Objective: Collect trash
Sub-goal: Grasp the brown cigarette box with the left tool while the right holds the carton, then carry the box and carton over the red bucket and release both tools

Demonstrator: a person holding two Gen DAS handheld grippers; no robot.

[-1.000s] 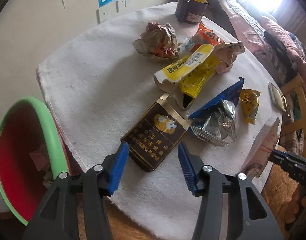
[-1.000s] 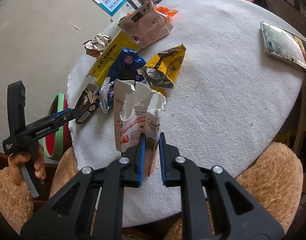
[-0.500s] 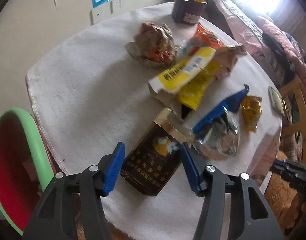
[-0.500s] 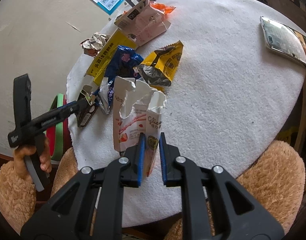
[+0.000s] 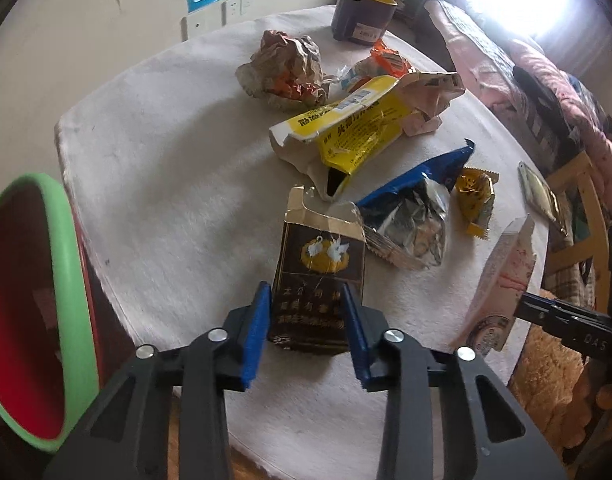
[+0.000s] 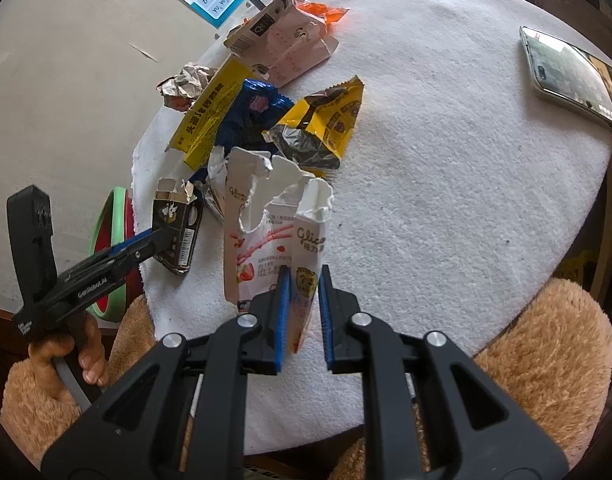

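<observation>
Left gripper [image 5: 306, 320]: jaws pinching dark cigarette pack [image 5: 319, 276]; right gripper [image 6: 302, 312]: narrow gap, torn pink box [image 6: 274, 236] between, grip unclear; six-odd wrappers uncollected; green-rimmed bin [image 5: 62, 280] near

Fuzzy white table cloth [image 5: 178, 168], glossy dark cardboard box [image 5: 319, 276], crinkled silver foil wrapper [image 5: 409, 224].

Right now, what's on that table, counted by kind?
Torn cartons: 4 (dark pack, yellow carton, far pink box, strawberry box in right gripper)
Foil wrappers: 3 (blue bag, yellow wrapper, orange wrapper)
Crumpled paper: 1
Mug: 1
Phone: 1
Total: 10
</observation>
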